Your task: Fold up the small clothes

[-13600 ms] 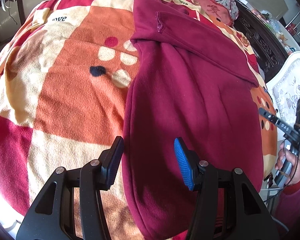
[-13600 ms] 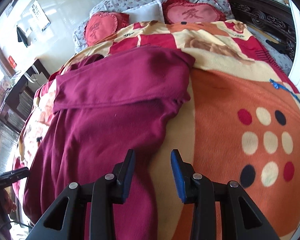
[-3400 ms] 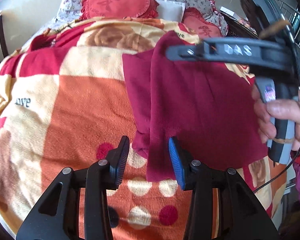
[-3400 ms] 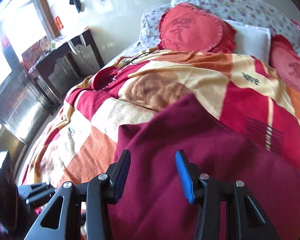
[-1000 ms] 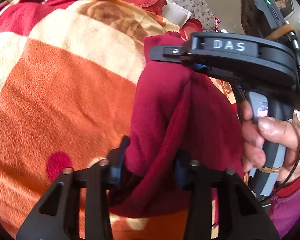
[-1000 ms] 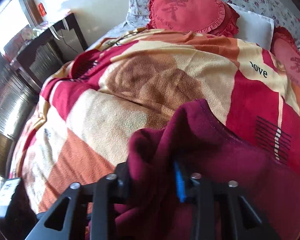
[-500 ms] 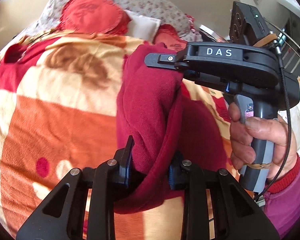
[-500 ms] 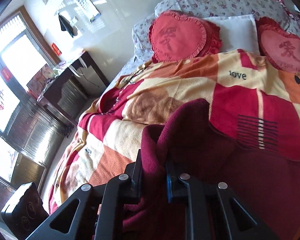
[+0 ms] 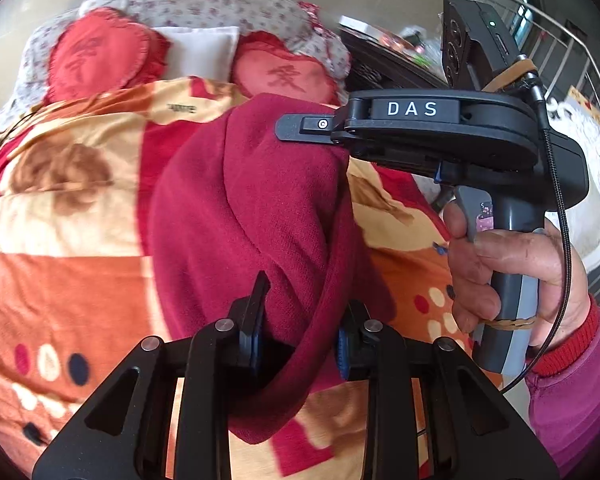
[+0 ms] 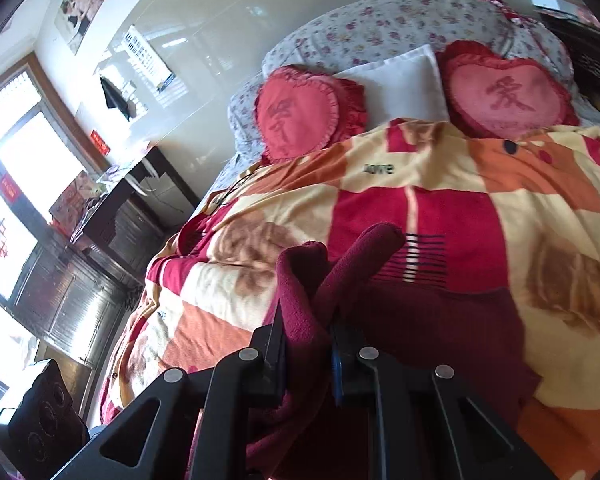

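Note:
A dark red fleece garment [image 9: 244, 216] hangs bunched above the patterned blanket [image 9: 60, 232], held up by both grippers. My left gripper [image 9: 300, 332] is shut on a thick fold of its near edge. In the left wrist view the right gripper [image 9: 304, 126] reaches in from the right, gripped by a hand [image 9: 500, 276], and pinches the cloth's upper corner. From the right wrist camera, that gripper [image 10: 306, 334] is shut on the garment [image 10: 420, 332], two rolled folds sticking up between its fingers. The rest of the cloth drapes to the right over the blanket [image 10: 500, 220].
Two red heart cushions [image 10: 300, 112] [image 10: 508, 96] and a white pillow [image 10: 400, 80] lie at the head of the bed. A dark wooden cabinet [image 10: 92, 248] stands left of the bed. Dark carved furniture [image 9: 388, 72] and a white ornate chair [image 9: 596, 184] sit on the right side.
Both grippers closed on the garment and lifted it off the blanket, moving toward the head of the bed. The cloth now hangs bunched between them.

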`<state>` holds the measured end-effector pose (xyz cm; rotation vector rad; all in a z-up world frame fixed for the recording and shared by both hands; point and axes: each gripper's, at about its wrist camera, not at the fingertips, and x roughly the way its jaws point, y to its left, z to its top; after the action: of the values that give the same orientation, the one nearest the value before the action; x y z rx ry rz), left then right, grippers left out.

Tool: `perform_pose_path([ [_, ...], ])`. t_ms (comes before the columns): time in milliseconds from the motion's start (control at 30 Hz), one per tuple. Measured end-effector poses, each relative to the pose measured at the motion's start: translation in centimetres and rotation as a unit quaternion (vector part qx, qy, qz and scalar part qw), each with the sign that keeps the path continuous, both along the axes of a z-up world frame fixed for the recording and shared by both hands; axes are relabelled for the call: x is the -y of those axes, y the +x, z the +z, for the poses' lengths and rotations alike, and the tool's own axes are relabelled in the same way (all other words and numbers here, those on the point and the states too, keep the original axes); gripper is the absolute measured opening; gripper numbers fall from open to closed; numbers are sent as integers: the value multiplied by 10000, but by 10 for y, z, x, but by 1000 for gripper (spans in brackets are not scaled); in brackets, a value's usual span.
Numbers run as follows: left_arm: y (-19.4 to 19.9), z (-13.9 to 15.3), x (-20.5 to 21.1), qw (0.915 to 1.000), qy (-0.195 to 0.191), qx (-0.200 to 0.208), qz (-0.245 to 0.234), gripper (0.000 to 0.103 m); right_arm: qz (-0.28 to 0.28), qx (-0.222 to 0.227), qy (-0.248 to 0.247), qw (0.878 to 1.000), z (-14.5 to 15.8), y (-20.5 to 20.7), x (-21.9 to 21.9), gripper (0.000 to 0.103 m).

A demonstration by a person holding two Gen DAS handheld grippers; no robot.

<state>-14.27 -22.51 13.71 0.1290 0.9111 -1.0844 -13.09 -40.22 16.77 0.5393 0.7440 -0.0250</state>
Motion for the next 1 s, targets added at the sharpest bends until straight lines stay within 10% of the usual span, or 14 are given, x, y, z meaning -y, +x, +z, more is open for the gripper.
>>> perform_pose_path([
  [767, -48, -46, 92, 9942, 917, -15, -554, 32, -896, -642, 238, 9936, -91, -61, 101, 18],
  [1000, -69, -16, 57, 9888, 729, 111, -1297, 44, -1079, -514, 113, 9928, -61, -86, 97, 31],
])
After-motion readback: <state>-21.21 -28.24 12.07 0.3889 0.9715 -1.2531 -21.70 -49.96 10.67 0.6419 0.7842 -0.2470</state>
